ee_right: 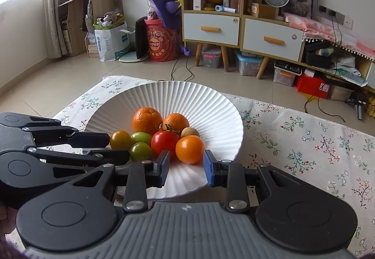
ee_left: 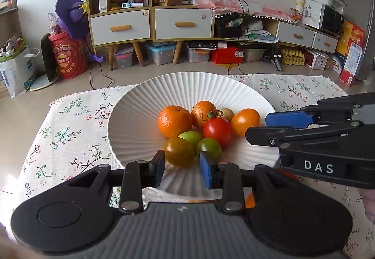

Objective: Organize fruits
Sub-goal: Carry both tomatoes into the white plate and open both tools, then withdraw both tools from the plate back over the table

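Both tongs parted over a white plate (ee_left: 131,123) of fruit on the floral-clothed desk (ee_left: 70,118)

All fruit lies heaped at the plate's middle: two mandarins (ee_left: 174,121) at the back, a red tomato (ee_left: 217,128) in the centre, green ones (ee_left: 209,146) in front. The left tongs (ee_left: 181,168) stand apart around the yellow-green tomato (ee_left: 179,152) at the plate's near edge; whether they touch it is unclear. The right tongs (ee_right: 186,167) are apart, just short of the orange tomato (ee_right: 189,149), holding nothing

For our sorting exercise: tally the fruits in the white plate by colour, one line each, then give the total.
Orange: 3
Red: 1
Green: 2
Yellow-brown: 1
Tan: 1
Total: 8
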Tool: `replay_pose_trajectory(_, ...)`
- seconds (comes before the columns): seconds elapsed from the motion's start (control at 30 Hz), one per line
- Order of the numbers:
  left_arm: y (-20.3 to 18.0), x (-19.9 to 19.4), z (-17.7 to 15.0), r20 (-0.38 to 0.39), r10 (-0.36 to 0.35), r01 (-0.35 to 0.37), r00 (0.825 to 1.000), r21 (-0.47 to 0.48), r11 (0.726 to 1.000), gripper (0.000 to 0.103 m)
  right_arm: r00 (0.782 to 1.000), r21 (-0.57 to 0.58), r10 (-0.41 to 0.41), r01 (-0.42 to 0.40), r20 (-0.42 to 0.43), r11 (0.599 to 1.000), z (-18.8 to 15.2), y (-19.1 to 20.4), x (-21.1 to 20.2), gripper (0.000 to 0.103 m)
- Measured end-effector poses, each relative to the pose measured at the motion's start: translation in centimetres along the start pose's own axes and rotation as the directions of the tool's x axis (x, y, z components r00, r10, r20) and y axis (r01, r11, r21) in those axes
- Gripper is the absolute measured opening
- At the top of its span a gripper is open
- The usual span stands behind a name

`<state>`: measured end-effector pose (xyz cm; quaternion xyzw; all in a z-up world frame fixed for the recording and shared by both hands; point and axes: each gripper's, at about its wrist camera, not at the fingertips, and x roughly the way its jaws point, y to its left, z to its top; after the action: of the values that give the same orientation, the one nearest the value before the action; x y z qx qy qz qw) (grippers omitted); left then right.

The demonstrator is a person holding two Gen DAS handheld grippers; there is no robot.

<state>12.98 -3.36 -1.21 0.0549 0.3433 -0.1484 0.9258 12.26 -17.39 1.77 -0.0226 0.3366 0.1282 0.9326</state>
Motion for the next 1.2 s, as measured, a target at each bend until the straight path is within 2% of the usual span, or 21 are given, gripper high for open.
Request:
replay_pose_trajectory(0.27, 0.2, -0.5, 0.3, -0.008, 0.002, -0.002, 1.0, -0.012, 1.0, 0.036, 1.0, 0.004, 0.001, -0.001, 0.003, 1.0, 0.0, -0.1, -0.4, 0.033)
replay_pose_trajectory(0.43, 0.4, -1.1, 0.4, -0.014, 0.001, -0.002, 1.0, -0.017, 1.0, 0.045, 1.0, 0.006, 0.001, -0.001, 0.004, 1.0, 0.1, -0.3, -1.1, 0.038)
replay_pose_trajectory(0.87, 1.3, -3.5, -0.6, -0.056, -0.007, 0.005, 0.998, -0.035, 0.999, 0.06, 1.0, 0.012, 0.029, -0.029, 0.001, 1.0, -0.6, -1.5, -3.8, 0.048)
replay_pose_trajectory(1.07, 1.3, -4.5, -1.3, -0.056, 0.0, -0.001, 0.998, -0.009, 1.0, 0.07, 0.999, 0.006, 0.045, -0.045, -0.002, 0.999, -1.4, -1.8, -5.0, 0.053)
replay_pose_trajectory(1.2, 1.2, -5.3, -1.9, -0.054, -0.001, 0.001, 0.999, -0.005, 1.0, 0.082, 0.998, 0.018, 0.064, -0.064, -0.013, 0.998, -1.8, -2.0, -5.4, 0.059)
